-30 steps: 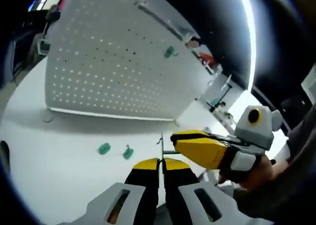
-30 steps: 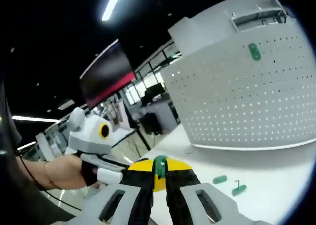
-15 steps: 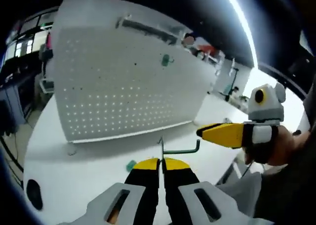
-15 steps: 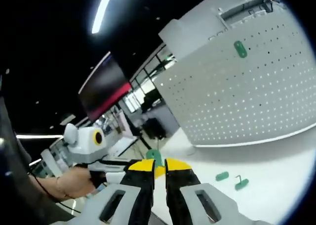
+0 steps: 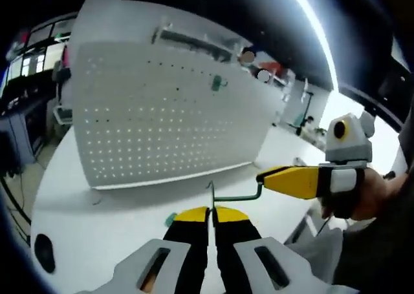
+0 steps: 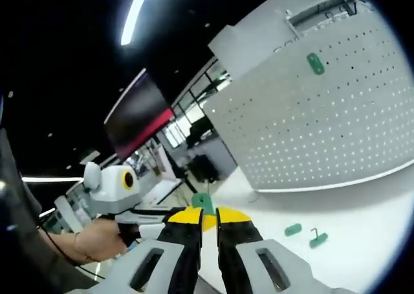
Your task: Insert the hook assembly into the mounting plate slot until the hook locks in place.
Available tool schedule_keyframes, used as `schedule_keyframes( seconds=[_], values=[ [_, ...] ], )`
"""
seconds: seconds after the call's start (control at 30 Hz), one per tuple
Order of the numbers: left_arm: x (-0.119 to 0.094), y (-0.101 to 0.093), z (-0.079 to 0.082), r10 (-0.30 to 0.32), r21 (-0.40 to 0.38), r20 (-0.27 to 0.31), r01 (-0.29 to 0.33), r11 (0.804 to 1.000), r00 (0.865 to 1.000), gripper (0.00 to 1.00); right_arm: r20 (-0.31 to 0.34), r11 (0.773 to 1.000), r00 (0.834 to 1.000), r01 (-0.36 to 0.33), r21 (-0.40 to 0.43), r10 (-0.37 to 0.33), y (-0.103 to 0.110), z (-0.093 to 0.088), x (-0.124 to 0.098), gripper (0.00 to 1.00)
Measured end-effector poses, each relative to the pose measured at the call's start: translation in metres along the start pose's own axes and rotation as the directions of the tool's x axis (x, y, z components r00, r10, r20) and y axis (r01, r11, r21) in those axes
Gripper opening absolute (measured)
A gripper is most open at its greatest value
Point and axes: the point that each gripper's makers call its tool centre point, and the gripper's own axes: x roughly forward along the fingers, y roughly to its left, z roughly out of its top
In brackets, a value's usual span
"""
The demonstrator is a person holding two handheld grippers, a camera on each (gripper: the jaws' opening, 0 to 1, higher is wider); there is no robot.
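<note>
My left gripper [image 5: 210, 214] is shut on a thin metal stem [image 5: 210, 189] that stands up from its yellow tips. A green hook rod [image 5: 238, 196] runs right from that stem to the tips of my right gripper [image 5: 264, 176], which a hand holds. In the right gripper view, my right gripper [image 6: 208, 215] is shut with a green piece [image 6: 202, 202] at its tips, and the left gripper [image 6: 123, 197] is to the left. The white pegboard [image 5: 162, 126] [image 6: 310, 132] stands upright with a green plate [image 5: 217, 82] [image 6: 315, 63] mounted high on it.
A loose green plate [image 6: 293, 229] and a small green hook piece [image 6: 317, 240] lie on the white table [image 6: 362, 223] in front of the board. Another green bit [image 5: 170, 218] peeks out beside my left jaw. A metal rail [image 5: 194, 39] tops the board.
Over the last second both grippers rose from the table. The right gripper drew off to the right, and the green rod now shows between the two. Little has changed in the last half second.
</note>
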Motion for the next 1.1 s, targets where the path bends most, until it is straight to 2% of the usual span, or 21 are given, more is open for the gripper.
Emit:
schedule_keyframes(
  seconds=[0.43,0.73,1.1],
  values=[
    [0.0,0.0,0.003,0.0,-0.009,0.016,0.0,1.0,1.0,0.02,-0.014,1.0,1.0,-0.019,0.02,0.019,0.006,-0.005,0.002,0.07],
    [0.004,-0.02,0.007,-0.045,0.047,0.033,0.044,0.998,0.998,0.02,0.0,0.998,1.0,-0.022,0.051,0.022,0.007,-0.002,0.005,0.07],
    [0.003,-0.035,0.014,-0.064,0.115,0.049,0.058,0.992,0.997,0.02,0.014,0.996,1.0,-0.022,0.087,0.021,0.008,0.001,0.005,0.07]
  ],
)
